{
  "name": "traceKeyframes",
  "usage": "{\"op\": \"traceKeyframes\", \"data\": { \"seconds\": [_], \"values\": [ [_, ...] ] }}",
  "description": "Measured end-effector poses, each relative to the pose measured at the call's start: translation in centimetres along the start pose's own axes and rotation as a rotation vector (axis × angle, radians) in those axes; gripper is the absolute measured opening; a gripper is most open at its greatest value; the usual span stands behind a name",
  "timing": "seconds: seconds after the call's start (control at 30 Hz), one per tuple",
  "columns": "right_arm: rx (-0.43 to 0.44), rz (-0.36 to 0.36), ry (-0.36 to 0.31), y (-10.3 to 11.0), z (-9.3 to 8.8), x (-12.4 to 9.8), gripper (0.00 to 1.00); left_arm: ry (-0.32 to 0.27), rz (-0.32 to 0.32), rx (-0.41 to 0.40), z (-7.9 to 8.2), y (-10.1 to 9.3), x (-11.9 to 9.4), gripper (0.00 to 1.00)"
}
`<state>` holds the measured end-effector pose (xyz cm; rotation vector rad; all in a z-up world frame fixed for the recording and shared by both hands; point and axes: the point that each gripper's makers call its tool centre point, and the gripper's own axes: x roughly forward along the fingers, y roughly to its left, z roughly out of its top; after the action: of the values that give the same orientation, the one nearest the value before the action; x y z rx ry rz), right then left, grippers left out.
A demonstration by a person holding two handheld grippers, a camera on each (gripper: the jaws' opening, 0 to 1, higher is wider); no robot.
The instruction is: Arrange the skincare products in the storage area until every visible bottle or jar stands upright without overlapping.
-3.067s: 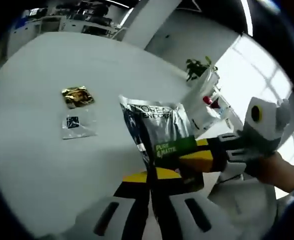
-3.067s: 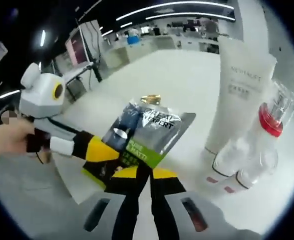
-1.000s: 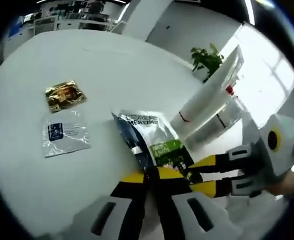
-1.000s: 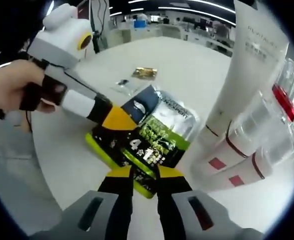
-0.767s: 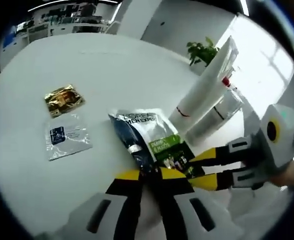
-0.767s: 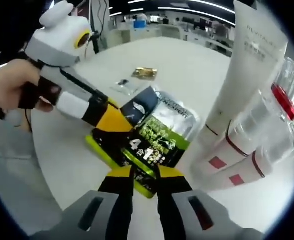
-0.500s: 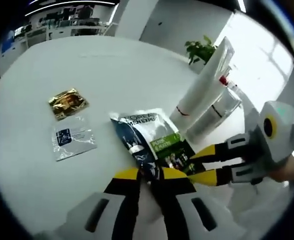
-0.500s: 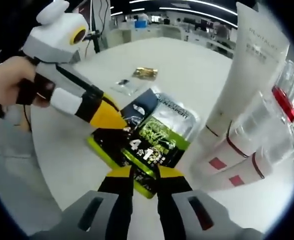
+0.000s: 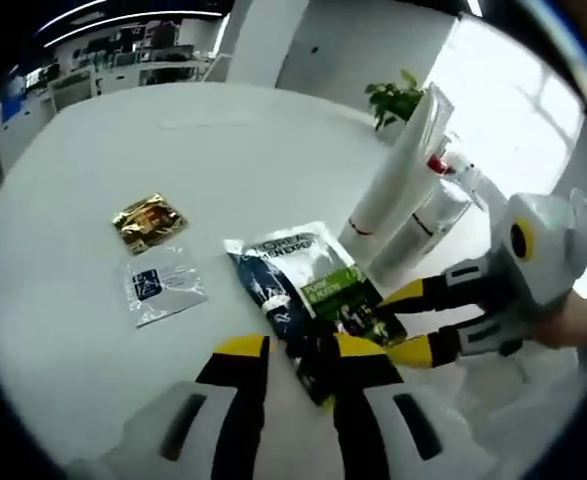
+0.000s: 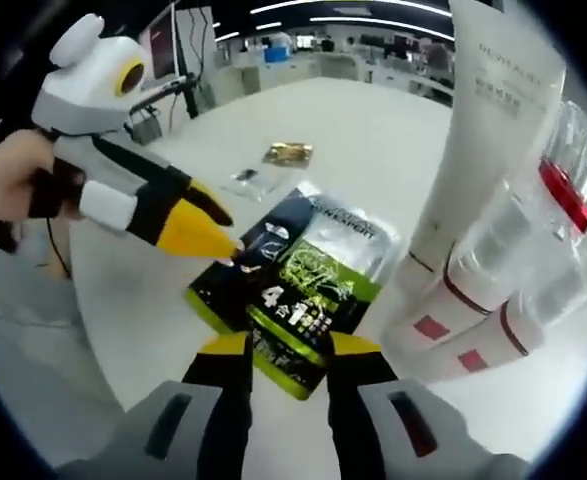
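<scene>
My left gripper (image 9: 300, 350) reaches low over the tabletop (image 9: 93, 200), jaws spread either side of the sachet's (image 9: 308, 290) near edge. My right gripper (image 10: 285, 350) is spread too, the flat-lying sachet's corner between its jaws.

Green-and-silver pouch (image 10: 308, 290) lies flat on the white table (image 10: 373, 160) beside a white tube (image 10: 478, 150)

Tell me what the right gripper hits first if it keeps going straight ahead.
Most likely the green-and-silver sachet, lying flat on the table directly ahead of the open right gripper; depth is hard to judge.
</scene>
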<state>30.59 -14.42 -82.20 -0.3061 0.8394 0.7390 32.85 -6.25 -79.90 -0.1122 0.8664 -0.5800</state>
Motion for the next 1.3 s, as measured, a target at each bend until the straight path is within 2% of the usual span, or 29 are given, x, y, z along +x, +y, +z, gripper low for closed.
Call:
{"op": "traceKeyframes", "data": {
  "seconds": [0.37,0.73,0.97,1.3],
  "values": [
    [0.002,0.047,-0.038,1.4,0.6,-1.9,0.39,-0.021,0.013,0.004,0.0,-0.3,-1.9,0.25],
    [0.006,0.081,-0.097,2.4,1.1,-4.2,0.49,-0.038,0.024,-0.004,-1.1,-0.1,-3.9,0.32],
    [0.009,0.072,-0.132,2.5,1.2,-5.8,0.58,-0.064,0.027,-0.011,-1.4,-1.0,-5.7,0.40],
    [0.044,0.059,-0.139,2.1,0.4,-7.3,0.66,-0.077,0.035,-0.010,-2.2,-1.1,-7.1,0.50]
  ]
}}
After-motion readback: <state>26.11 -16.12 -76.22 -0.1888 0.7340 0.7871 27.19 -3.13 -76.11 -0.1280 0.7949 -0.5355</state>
